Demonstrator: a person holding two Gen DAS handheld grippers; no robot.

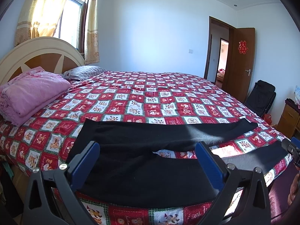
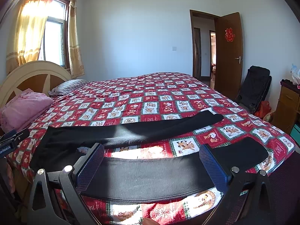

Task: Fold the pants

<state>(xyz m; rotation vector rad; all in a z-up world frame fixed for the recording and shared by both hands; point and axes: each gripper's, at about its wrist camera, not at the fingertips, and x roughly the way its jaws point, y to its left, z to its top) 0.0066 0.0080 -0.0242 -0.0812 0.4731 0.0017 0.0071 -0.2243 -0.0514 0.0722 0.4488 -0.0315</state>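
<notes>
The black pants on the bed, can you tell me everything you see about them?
The black pants look soft and plain. They lie flat and unfolded on the checked cartoon bedspread near its front edge. The waist is toward the headboard side, and the two legs spread apart toward the door side. Sunlight crosses the cloth. Both open grippers hover over the near leg, not gripping it.

right gripper point(image 2: 150, 161): jaws spread wide, above near leg, not gripping | black pants point(image 2: 131, 131): flat on checked bedspread point(image 2: 168, 97), legs splayed apart | left gripper point(image 2: 11, 138): partly visible at left edge | pink folded blanket point(image 2: 22, 108): by headboard point(image 2: 33, 75)
</notes>
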